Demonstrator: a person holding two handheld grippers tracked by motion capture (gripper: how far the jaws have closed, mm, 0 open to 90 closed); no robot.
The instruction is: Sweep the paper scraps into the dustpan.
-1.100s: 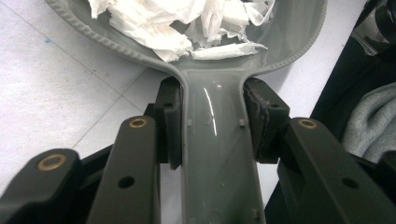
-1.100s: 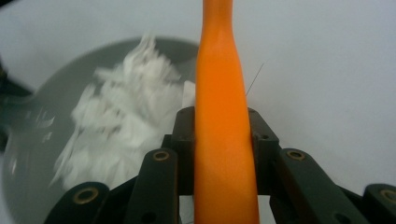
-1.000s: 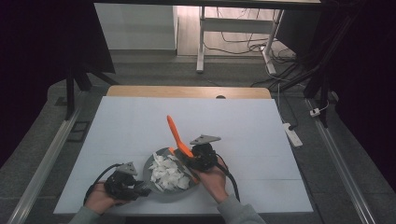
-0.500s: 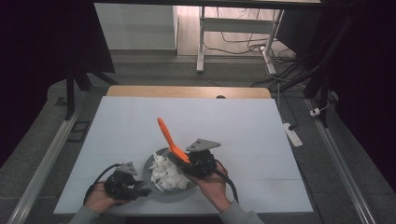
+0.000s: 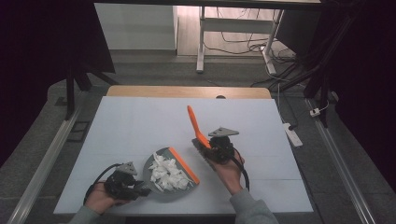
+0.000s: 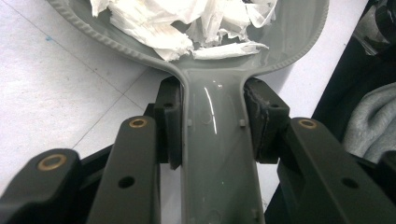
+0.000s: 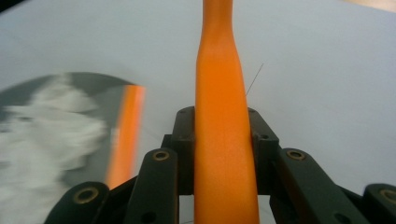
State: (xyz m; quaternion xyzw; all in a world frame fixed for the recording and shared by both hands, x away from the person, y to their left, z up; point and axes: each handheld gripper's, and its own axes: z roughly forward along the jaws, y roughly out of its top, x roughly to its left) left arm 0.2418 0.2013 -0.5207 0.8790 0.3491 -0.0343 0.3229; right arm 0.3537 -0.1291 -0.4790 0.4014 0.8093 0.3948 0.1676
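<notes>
A grey dustpan with an orange front lip lies on the white table near its front edge, and torn white paper scraps fill it. My left gripper is shut on its grey handle, with both pads pressed on the sides, and the scraps lie just ahead. To the right of the pan, my right gripper is shut on a long orange tool handle that slants up and away. In the right gripper view the handle runs between the jaws, with the blurred pan lip at the left.
The white table top stretches behind and beside the pan, with a wooden strip at its far edge. Beyond it are a desk frame and cables on the floor. A power strip lies off the table's right edge.
My right gripper has carried the orange tool rightward, off the dustpan, so the pan's orange lip now shows. The left gripper and the pan have stayed put.
</notes>
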